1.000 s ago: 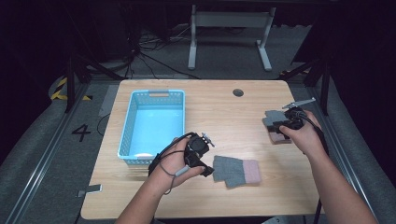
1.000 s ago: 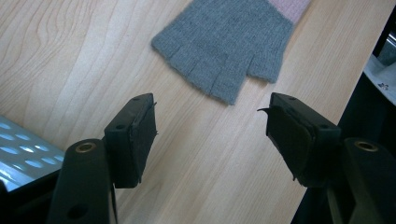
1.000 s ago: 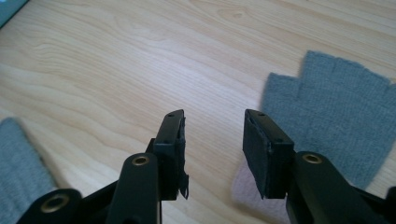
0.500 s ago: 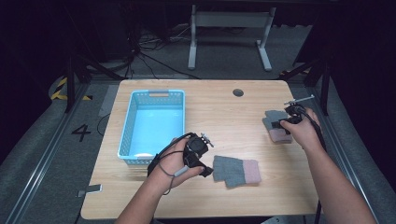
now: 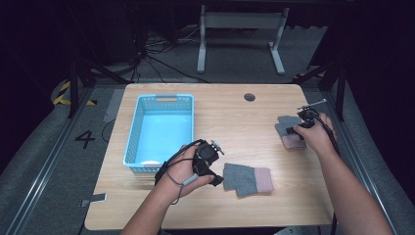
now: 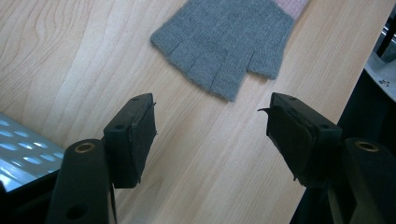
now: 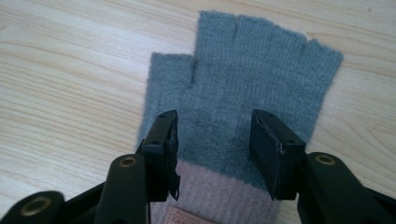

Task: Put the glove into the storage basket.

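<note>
Two grey fingerless gloves with pink cuffs lie flat on the wooden table. One glove point(image 5: 247, 178) point(image 6: 229, 42) is near the front middle, just ahead of my left gripper point(image 5: 217, 180) point(image 6: 212, 123), which is open with only bare wood between its jaws. The other glove point(image 5: 288, 129) point(image 7: 252, 70) lies at the right. My right gripper point(image 5: 293, 129) point(image 7: 212, 135) hovers low over it near the cuff; its jaws have just been opening and straddle the knit without pressing on it.
A light blue plastic basket point(image 5: 161, 129) point(image 6: 18, 154) stands at the left of the table, close beside my left hand. A dark cable hole point(image 5: 249, 97) sits near the table's far edge. Bare wood lies between the two gloves.
My right hand has shifted slightly right and lower over its glove, and its jaws stand wider apart. The left hand and the front glove have not moved.
</note>
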{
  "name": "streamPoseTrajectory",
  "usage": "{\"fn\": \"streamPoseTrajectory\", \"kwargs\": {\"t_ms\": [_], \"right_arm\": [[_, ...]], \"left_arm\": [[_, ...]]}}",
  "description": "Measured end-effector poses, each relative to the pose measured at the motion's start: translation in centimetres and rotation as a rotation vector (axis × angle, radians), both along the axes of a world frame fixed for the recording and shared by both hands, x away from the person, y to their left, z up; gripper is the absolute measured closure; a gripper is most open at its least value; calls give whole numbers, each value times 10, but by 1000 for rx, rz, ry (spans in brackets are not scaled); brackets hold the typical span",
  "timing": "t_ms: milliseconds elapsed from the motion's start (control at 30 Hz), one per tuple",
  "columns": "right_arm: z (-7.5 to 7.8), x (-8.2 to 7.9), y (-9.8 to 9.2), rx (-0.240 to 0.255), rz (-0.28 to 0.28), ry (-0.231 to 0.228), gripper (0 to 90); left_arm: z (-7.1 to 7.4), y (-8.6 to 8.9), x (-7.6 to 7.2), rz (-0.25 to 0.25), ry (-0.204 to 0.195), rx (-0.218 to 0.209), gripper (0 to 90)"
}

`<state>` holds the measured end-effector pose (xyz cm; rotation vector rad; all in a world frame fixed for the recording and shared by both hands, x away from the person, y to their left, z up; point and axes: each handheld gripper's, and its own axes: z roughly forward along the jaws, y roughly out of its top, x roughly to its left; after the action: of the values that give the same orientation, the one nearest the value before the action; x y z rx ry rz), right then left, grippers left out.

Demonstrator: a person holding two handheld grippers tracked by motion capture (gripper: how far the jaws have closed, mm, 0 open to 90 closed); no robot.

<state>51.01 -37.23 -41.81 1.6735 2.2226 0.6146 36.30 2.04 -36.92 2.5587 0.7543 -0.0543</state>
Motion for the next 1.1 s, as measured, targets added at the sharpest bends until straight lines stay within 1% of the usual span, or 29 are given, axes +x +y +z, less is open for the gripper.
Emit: {"fn": "streamPoseTrajectory", "kwargs": {"t_ms": [100, 133, 233, 367, 400, 433, 467, 500, 533, 600, 767, 833, 867, 900, 933, 1100], "right_arm": [[-4, 2, -1, -6, -16, 17, 520], [-6, 3, -2, -1, -19, 24, 519], [-9, 5, -1, 2, -26, 30, 529], [-9, 6, 0, -1, -34, 34, 563], [-9, 6, -1, -7, -43, 34, 625], [-9, 6, 0, -9, -44, 31, 666], [-9, 6, 0, -17, -40, 37, 742], [-8, 7, 0, -33, -38, 43, 776], [-8, 7, 0, -38, -37, 45, 804], [-7, 8, -1, -33, -35, 50, 842], [-5, 7, -1, -35, -32, 45, 858], [-2, 6, -2, -22, -34, 38, 859], [-1, 5, -2, -20, -33, 35, 859], [2, 4, -4, -7, -28, 25, 860], [5, 3, -4, 6, -32, 26, 860], [17, -5, -6, 15, -20, 0, 860]], "left_arm": [[0, 0, 0, -2, 0, -1, 335], [0, 0, 0, -1, 0, -1, 335], [0, 1, 0, -1, -1, 0, 334], [0, 1, 0, -1, -2, -1, 334], [0, 1, 0, -2, -1, -1, 334], [0, 0, 0, -4, -1, 0, 334], [1, 0, -1, -3, 0, 1, 334], [1, 0, -1, -4, -3, 1, 334], [1, 0, -1, -5, -3, 1, 334], [1, 0, -1, -5, -2, 1, 334], [1, 1, 0, -2, -2, -1, 334], [1, 1, -1, -1, -2, -2, 334], [1, 1, -1, -1, -2, -2, 334], [1, 1, -1, -1, -2, -2, 334], [1, 1, 0, -2, -2, -2, 334], [1, 0, -1, -7, -3, 4, 334]]}}
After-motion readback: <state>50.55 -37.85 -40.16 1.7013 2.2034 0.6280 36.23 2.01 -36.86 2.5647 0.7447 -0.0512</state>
